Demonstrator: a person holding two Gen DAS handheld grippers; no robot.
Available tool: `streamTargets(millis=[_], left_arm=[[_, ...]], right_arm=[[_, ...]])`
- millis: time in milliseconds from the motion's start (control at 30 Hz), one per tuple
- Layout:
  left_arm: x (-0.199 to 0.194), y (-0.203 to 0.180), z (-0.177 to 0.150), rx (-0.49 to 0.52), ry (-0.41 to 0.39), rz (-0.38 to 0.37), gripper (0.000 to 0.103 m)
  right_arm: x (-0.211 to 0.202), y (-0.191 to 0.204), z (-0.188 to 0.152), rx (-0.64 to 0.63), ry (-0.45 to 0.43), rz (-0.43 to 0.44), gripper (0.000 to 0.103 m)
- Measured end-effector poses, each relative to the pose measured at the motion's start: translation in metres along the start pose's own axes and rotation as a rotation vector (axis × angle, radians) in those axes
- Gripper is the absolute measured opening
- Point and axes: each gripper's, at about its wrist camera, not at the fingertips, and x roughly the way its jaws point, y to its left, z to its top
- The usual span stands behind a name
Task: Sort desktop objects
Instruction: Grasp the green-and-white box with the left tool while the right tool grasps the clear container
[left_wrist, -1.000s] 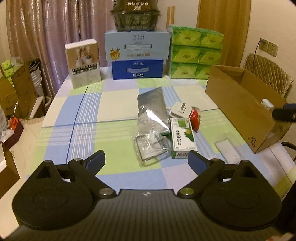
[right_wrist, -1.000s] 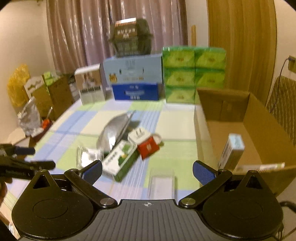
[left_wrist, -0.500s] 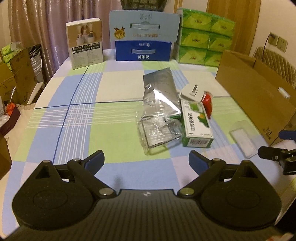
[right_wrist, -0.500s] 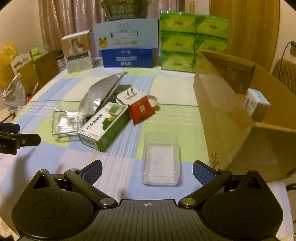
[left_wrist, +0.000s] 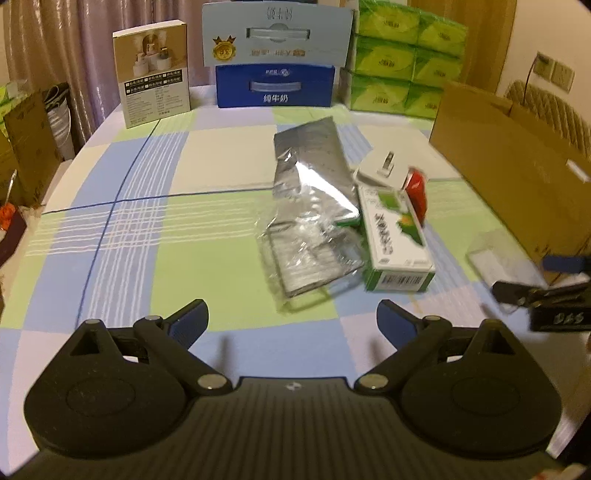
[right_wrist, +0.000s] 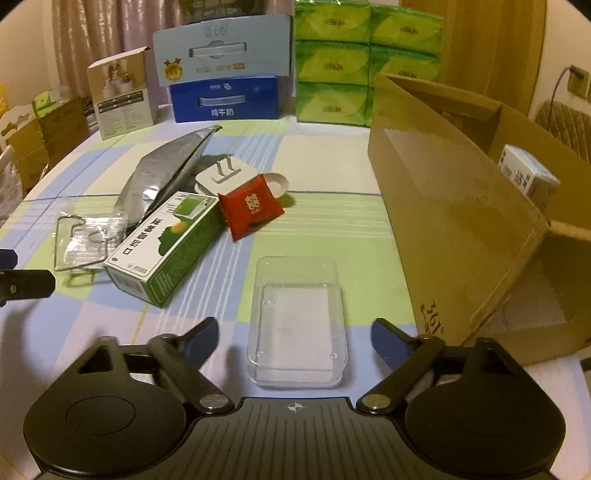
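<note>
Sorted: one small white carton (right_wrist: 528, 177) inside the cardboard box (right_wrist: 454, 221) at the worktop's right edge. Outstanding, mid-worktop: clear plastic tray (right_wrist: 297, 321), green box (right_wrist: 166, 247), red pouch (right_wrist: 251, 206), foil bag (right_wrist: 162, 173), white plug (right_wrist: 225, 175). Both hand-held grippers, left (left_wrist: 291, 321) and right (right_wrist: 293, 336), spread wide, empty.

clear tray (right_wrist: 297, 321) flat | green box (right_wrist: 166, 245) beside red pouch (right_wrist: 251, 206)

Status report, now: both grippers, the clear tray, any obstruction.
Left gripper open, empty. Right gripper open, clear tray between its fingers, not gripped. Cardboard box close on the right.
</note>
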Motion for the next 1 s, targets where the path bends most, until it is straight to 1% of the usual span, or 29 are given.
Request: streamTargets(millis=[33, 67, 100, 133, 167, 233, 300, 433, 600, 733, 833, 900, 933, 1000], left_arm=[[-0.001, -0.003, 0.001, 0.002, -0.009, -0.016, 0.096], [-0.001, -0.006, 0.002, 0.012, -0.017, -0.034, 0.095], [-0.001, -0.012, 0.003, 0.034, -0.025, -0.051, 0.095], [-0.001, -0.017, 0.003, 0.055, -0.029, -0.064, 0.093], [0.001, -0.023, 0.003, 0.077, -0.027, -0.079, 0.090], [0.008, -0.033, 0.003, 0.115, -0.009, -0.109, 0.072], [0.015, -0.041, 0.003, 0.141, 0.005, -0.124, 0.066], [0.024, -0.052, 0.003, 0.160, 0.012, -0.144, 0.066], [0.039, -0.064, 0.010, 0.149, 0.016, -0.159, 0.069], [0.053, -0.072, 0.014, 0.137, 0.019, -0.157, 0.069], [0.063, -0.077, 0.015, 0.135, 0.022, -0.131, 0.069], [0.069, -0.078, 0.014, 0.134, 0.027, -0.109, 0.065], [0.070, -0.078, 0.014, 0.132, 0.032, -0.100, 0.052], [0.067, -0.077, 0.012, 0.136, 0.032, -0.079, 0.051]], right_arm=[[0.001, -0.001, 0.000, 0.006, 0.004, -0.001, 0.073], [0.001, -0.002, 0.000, 0.009, 0.007, -0.004, 0.070], [0.002, -0.002, 0.000, 0.011, 0.010, -0.006, 0.063], [0.002, -0.003, 0.000, 0.014, 0.015, -0.007, 0.055], [0.002, -0.004, 0.000, 0.020, 0.020, -0.006, 0.053], [0.002, -0.006, 0.000, 0.037, 0.022, -0.003, 0.053], [0.001, -0.007, 0.000, 0.047, 0.021, 0.002, 0.053], [0.000, -0.006, 0.001, 0.054, 0.020, 0.013, 0.053], [0.001, -0.009, 0.002, 0.073, 0.019, 0.009, 0.053], [0.000, -0.011, 0.001, 0.086, 0.020, 0.011, 0.053], [0.000, -0.010, 0.002, 0.087, 0.020, 0.015, 0.053], [0.000, -0.009, 0.003, 0.086, 0.021, 0.020, 0.053], [0.000, -0.009, 0.003, 0.087, 0.022, 0.024, 0.053], [-0.001, -0.009, 0.002, 0.093, 0.023, 0.034, 0.053]])
